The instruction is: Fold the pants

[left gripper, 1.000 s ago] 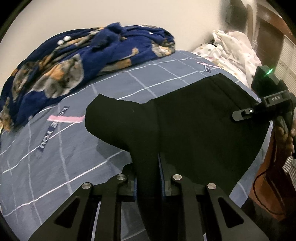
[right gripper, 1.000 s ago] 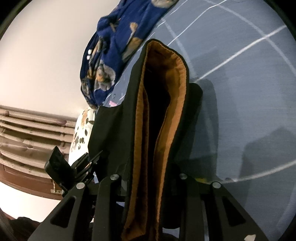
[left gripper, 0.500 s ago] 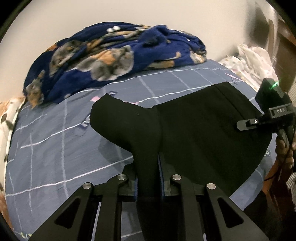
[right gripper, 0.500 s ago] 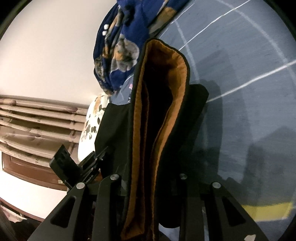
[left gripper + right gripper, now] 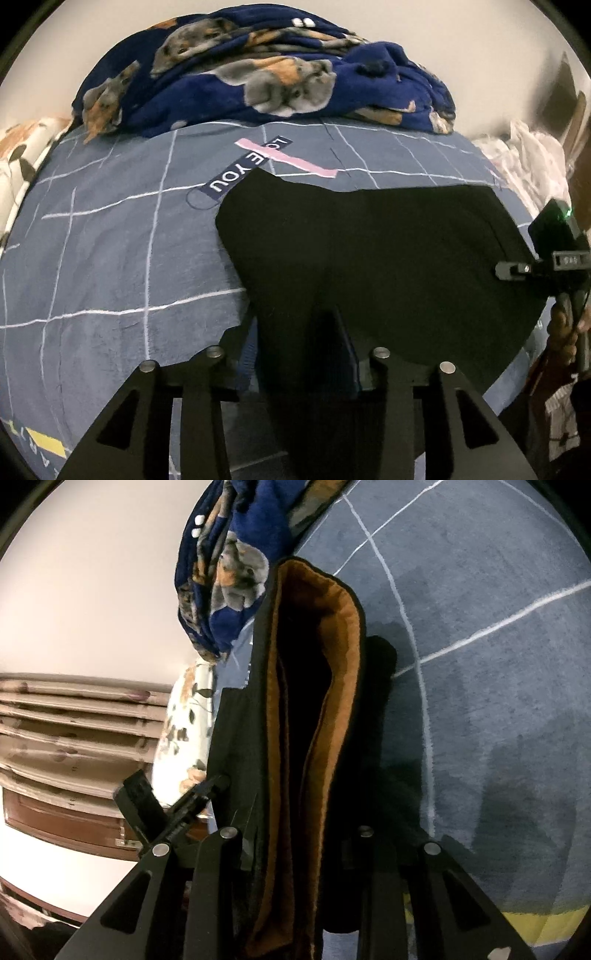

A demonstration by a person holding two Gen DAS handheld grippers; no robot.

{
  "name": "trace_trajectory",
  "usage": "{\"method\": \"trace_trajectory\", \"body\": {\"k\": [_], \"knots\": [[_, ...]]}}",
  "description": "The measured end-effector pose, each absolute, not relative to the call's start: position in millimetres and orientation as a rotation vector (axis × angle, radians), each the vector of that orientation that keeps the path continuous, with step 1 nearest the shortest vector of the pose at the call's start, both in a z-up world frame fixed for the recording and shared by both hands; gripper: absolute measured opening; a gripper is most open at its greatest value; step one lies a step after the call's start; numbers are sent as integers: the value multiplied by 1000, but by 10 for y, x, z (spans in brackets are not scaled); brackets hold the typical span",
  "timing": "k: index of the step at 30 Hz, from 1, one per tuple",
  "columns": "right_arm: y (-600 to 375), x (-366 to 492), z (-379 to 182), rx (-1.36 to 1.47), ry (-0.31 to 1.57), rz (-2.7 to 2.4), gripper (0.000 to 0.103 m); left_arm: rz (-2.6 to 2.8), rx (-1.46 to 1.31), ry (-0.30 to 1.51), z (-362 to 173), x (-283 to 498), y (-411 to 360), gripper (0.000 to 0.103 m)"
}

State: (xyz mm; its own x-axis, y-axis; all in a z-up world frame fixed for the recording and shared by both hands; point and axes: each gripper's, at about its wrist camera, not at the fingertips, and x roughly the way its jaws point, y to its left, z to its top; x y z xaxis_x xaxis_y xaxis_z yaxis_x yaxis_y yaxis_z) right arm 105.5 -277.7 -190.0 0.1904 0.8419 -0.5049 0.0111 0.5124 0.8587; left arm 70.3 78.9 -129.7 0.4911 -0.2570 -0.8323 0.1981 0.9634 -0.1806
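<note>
Jaws opening, apparently around one pants [image 5: 388,251].

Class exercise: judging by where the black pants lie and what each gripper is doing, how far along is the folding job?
Done: the black pants lie spread on the blue bedsheet. In hand: the right gripper clamps a doubled edge showing the orange lining, while the left gripper's jaws are opening, cloth between them. Left: releasing the right side; further folds cannot be judged.
</note>
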Motion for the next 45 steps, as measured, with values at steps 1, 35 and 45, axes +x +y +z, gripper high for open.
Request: {"method": "trace_trajectory", "body": {"k": [1, 35, 45], "knots": [[-2779, 1056, -1906, 861, 1256, 697, 26, -281, -66, 1024, -1307, 713, 803, 47], [-2632, 1059, -1902, 724, 1217, 693, 26, -416, -121, 1027, -1422, 882, 725, 21], [-2595, 937, -1807, 773, 1169, 705, 25, -368, -122, 963, -1202, 729, 750, 15]]}}
